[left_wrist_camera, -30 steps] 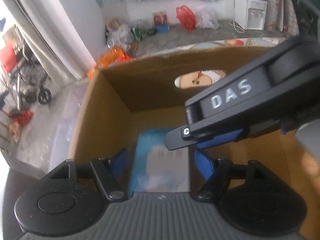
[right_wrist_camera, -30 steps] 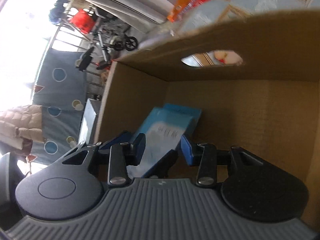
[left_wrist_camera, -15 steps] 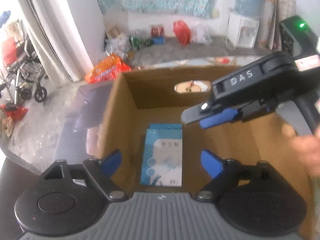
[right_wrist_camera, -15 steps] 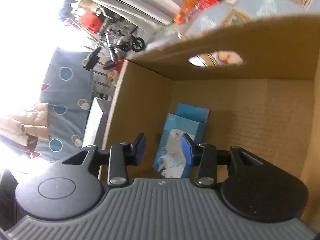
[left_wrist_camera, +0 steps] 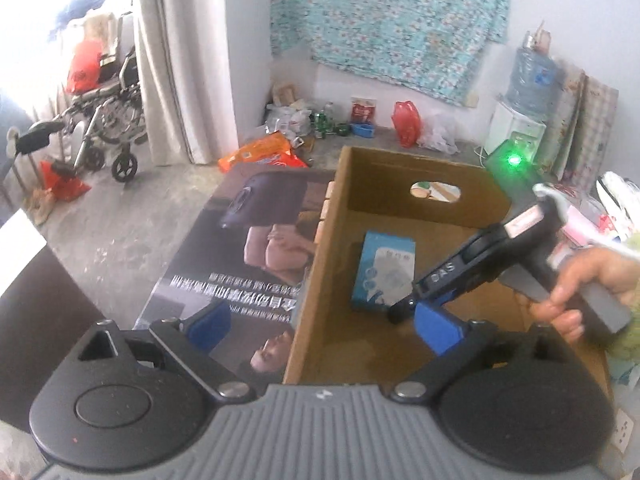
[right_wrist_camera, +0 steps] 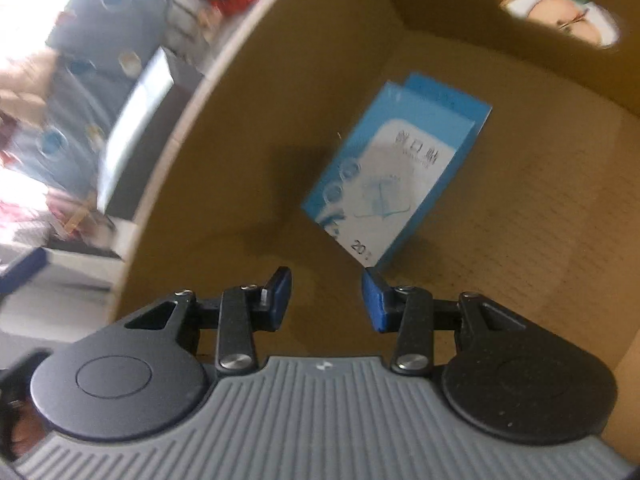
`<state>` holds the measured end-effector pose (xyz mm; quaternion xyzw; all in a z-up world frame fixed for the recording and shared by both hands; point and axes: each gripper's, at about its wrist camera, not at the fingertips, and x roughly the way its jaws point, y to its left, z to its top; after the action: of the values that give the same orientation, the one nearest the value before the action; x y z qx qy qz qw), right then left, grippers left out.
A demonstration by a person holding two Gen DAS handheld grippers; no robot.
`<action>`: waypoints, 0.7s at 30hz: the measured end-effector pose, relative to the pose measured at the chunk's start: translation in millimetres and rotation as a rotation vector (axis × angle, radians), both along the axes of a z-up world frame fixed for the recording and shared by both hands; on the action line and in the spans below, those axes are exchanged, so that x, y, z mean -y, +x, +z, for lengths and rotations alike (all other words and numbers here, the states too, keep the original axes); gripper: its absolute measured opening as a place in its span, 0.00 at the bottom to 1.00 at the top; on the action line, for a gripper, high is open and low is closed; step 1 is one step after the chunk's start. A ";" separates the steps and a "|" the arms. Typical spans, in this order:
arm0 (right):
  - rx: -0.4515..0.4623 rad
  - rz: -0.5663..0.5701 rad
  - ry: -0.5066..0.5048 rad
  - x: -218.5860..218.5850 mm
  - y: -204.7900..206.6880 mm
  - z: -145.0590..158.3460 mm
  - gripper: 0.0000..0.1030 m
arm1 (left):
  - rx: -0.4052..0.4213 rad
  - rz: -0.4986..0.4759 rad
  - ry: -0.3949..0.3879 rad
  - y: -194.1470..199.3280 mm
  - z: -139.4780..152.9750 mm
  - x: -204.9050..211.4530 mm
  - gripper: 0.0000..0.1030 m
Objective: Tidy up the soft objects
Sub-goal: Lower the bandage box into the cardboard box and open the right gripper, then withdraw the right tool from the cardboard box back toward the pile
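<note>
A blue and white flat packet lies on the floor of an open cardboard box, near its left wall. My left gripper hangs above the box's near left edge. Its jaws are opening wide and hold nothing. A hand holds my right gripper, which reaches into the box from the right, its tip just short of the packet. In the right wrist view the packet lies just ahead of the right gripper. This gripper is partly open with only the bare box floor between its pads.
The box stands on a large printed poster board. Its far wall has an oval handle hole. On the floor beyond lie an orange bag and a red bag. A wheelchair stands left, a water dispenser right.
My left gripper let go of the packet, widened, and drew back and up out of the box. My right gripper rolled and shifted; the packet now lies ahead of its fingers.
</note>
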<state>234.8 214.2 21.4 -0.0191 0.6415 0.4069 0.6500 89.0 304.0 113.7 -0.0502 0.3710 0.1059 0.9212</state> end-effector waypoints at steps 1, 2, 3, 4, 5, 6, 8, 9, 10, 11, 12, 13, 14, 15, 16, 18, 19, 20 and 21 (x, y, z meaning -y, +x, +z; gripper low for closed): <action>0.011 0.002 -0.013 -4.1 1.2 -2.3 0.38 | 0.000 0.005 -0.008 -1.0 -2.6 -2.3 0.96; 0.023 -0.003 -0.021 -7.0 3.9 -5.4 0.38 | 0.000 0.008 -0.015 -2.5 -4.1 -3.9 0.96; 0.025 -0.014 -0.019 -8.8 7.7 -7.6 0.38 | 0.002 0.009 -0.023 -3.7 -6.0 -5.4 0.96; 0.021 -0.029 -0.012 -9.4 11.5 -9.5 0.38 | 0.006 0.006 -0.031 -6.4 -8.1 -5.6 0.96; 0.015 -0.047 -0.002 -8.4 15.5 -10.4 0.37 | 0.008 0.006 -0.035 -7.6 -9.7 -5.4 0.96; 0.007 -0.064 0.011 -7.2 20.3 -11.1 0.37 | 0.010 0.008 -0.040 -8.4 -11.2 -6.7 0.96; 0.040 -0.082 0.018 -4.1 26.8 -9.0 0.37 | 0.012 0.006 -0.050 -8.5 -15.9 -7.5 0.96; 0.065 -0.091 0.013 -1.9 30.2 -7.7 0.36 | 0.011 0.006 -0.057 -8.4 -18.1 -7.5 0.96; 0.073 -0.103 0.014 0.8 33.6 -7.0 0.36 | 0.010 0.005 -0.061 -7.6 -19.2 -7.4 0.96; 0.079 -0.122 0.015 5.1 37.7 -6.0 0.36 | 0.009 0.005 -0.065 -8.8 -21.9 -7.1 0.96; 0.088 -0.140 0.013 8.8 40.6 -5.7 0.36 | 0.008 0.003 -0.067 -8.5 -23.5 -6.8 0.96; 0.098 -0.159 0.016 13.2 43.4 -4.3 0.36 | 0.006 0.003 -0.068 -8.2 -24.8 -6.2 0.96; 0.099 -0.165 0.025 16.7 43.3 -2.3 0.36 | 0.005 0.004 -0.068 -8.4 -25.6 -5.6 0.96; 0.090 -0.168 0.041 20.3 41.8 0.3 0.36 | 0.004 0.002 -0.067 -8.2 -26.4 -4.8 0.96; 0.079 -0.159 0.054 21.8 39.2 1.5 0.36 | 0.002 0.000 -0.065 -7.7 -26.8 -3.9 0.96; 0.049 -0.094 0.094 19.5 25.9 7.1 0.38 | 0.003 -0.003 -0.064 -8.4 -27.7 -4.3 0.96; 0.021 -0.046 0.112 16.3 17.9 8.6 0.38 | 0.004 -0.004 -0.064 -8.6 -27.9 -4.1 0.96; -0.004 0.001 0.120 11.9 12.2 10.2 0.38 | 0.004 -0.003 -0.064 -8.8 -28.2 -4.0 0.96; -0.013 0.045 0.115 6.3 4.0 10.0 0.38 | 0.006 -0.002 -0.064 -8.9 -28.0 -3.7 0.96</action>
<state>238.9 207.9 31.5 0.0068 0.6208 0.4577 0.6365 80.1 307.7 85.8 -0.0795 0.3713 0.0931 0.9204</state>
